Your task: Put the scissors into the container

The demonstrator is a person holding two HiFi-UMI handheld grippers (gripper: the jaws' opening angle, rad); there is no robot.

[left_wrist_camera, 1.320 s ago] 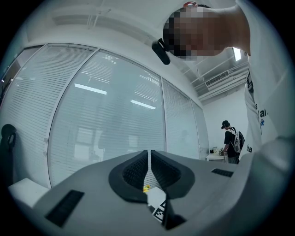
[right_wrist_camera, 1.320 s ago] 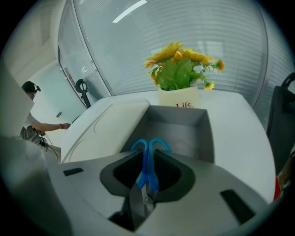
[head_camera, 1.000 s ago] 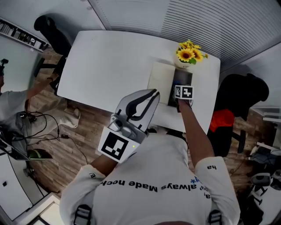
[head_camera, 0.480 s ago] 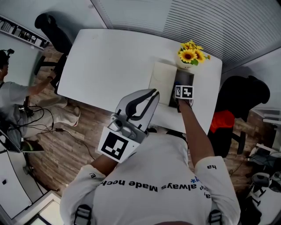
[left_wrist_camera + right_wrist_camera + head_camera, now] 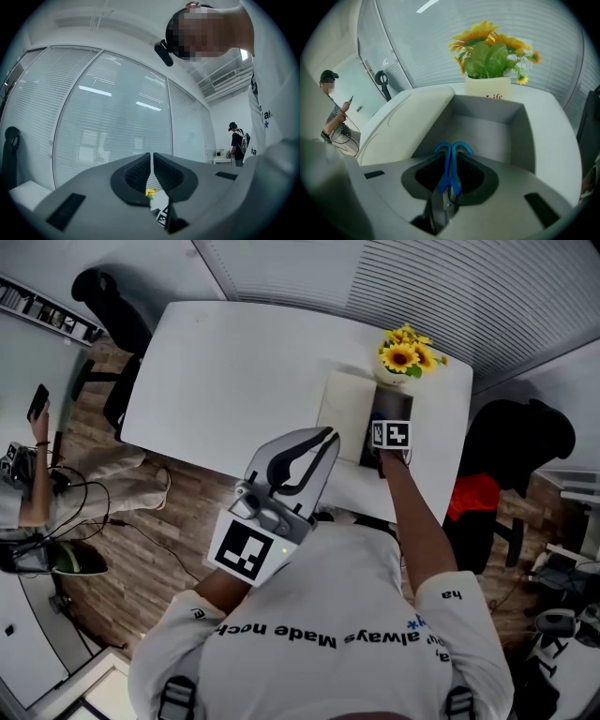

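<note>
Bright, even daylight; fisheye-warped edges

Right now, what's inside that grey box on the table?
Nothing shows in the grey box: its far floor and walls are bare. Its near end is covered by the right gripper, whose jaws have just been opening with the blue scissors between them.
</note>
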